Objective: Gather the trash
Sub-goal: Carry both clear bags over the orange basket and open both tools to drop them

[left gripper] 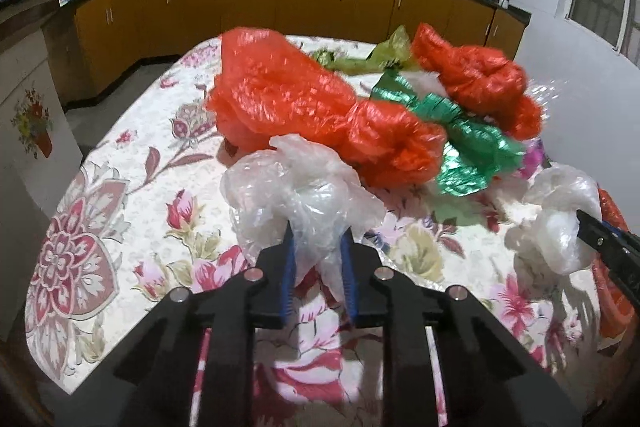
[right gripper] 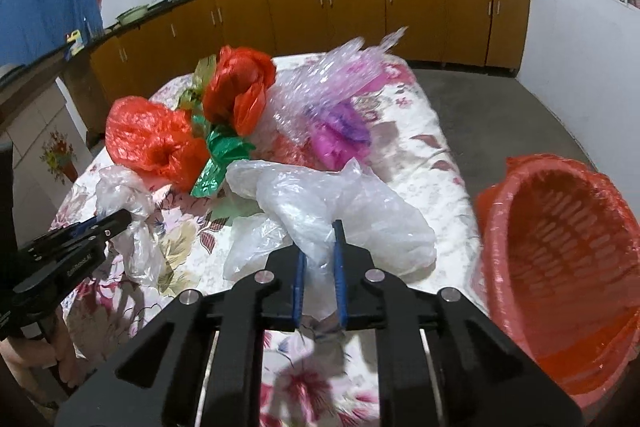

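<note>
My left gripper [left gripper: 319, 239] is shut on a crumpled clear plastic bag [left gripper: 292, 195] held above the floral table [left gripper: 100, 227]. My right gripper [right gripper: 320, 235] is shut on another clear plastic bag [right gripper: 340, 203]. It shows at the right edge of the left wrist view [left gripper: 560, 227]. Behind lie two red bags [left gripper: 280, 91] [left gripper: 480, 75], a green foil wrapper [left gripper: 468, 139], a yellowish bag [left gripper: 380, 55] and pink crinkled plastic [right gripper: 336, 115]. A red mesh basket [right gripper: 568, 247] lined with a red bag stands at the right, beside the right gripper.
The table's far edge faces a row of yellow cabinets [right gripper: 360, 15] with a dark counter holding pots. Grey floor [right gripper: 500, 107] lies to the right of the table. A white cabinet with a flower sticker [left gripper: 32, 123] stands at the left.
</note>
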`<state>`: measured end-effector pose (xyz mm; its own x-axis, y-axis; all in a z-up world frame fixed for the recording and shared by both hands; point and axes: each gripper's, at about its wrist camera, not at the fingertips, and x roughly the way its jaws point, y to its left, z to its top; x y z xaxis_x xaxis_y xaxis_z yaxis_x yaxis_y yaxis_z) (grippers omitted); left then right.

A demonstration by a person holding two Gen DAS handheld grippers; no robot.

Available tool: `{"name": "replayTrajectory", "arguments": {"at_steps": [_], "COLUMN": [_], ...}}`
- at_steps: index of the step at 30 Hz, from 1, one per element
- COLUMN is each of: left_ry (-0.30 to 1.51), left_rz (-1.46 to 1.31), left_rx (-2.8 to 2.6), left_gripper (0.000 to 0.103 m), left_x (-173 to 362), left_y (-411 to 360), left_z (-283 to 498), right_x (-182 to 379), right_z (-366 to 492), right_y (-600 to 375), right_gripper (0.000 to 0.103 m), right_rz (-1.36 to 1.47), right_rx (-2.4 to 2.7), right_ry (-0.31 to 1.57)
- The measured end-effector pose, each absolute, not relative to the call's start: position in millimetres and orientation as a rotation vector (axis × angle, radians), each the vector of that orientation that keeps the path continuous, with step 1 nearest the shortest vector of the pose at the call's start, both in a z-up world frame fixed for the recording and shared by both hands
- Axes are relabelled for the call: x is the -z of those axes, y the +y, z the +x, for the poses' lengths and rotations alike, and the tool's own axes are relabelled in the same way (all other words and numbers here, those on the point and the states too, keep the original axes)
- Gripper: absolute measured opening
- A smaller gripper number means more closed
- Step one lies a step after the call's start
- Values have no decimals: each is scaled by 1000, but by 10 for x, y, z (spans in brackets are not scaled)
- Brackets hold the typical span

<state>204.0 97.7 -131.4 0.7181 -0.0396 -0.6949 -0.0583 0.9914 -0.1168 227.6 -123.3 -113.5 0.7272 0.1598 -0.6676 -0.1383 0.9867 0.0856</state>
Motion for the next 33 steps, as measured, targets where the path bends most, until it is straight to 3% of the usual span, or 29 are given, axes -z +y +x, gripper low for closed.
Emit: {"name": "replayTrajectory", "arguments": {"at_steps": [11,21,33], "left_ry": [667,613,617], "left_rz": [-104,-60,-7], "left_rx": [147,403,606], "left_gripper": [20,20,21], "left_x": [761,350,249], "left_y": [505,-434,-1473], "left_z": [1722,1623,1763], "right_x": [795,534,353], "right_z": [1910,1612,1396], "right_y": [-1773,-2561,-3227], "right_gripper": [13,13,13], "right_rz": [62,153,235], "right_rx": [-30,166,291], "right_ry": [632,570,513]}}
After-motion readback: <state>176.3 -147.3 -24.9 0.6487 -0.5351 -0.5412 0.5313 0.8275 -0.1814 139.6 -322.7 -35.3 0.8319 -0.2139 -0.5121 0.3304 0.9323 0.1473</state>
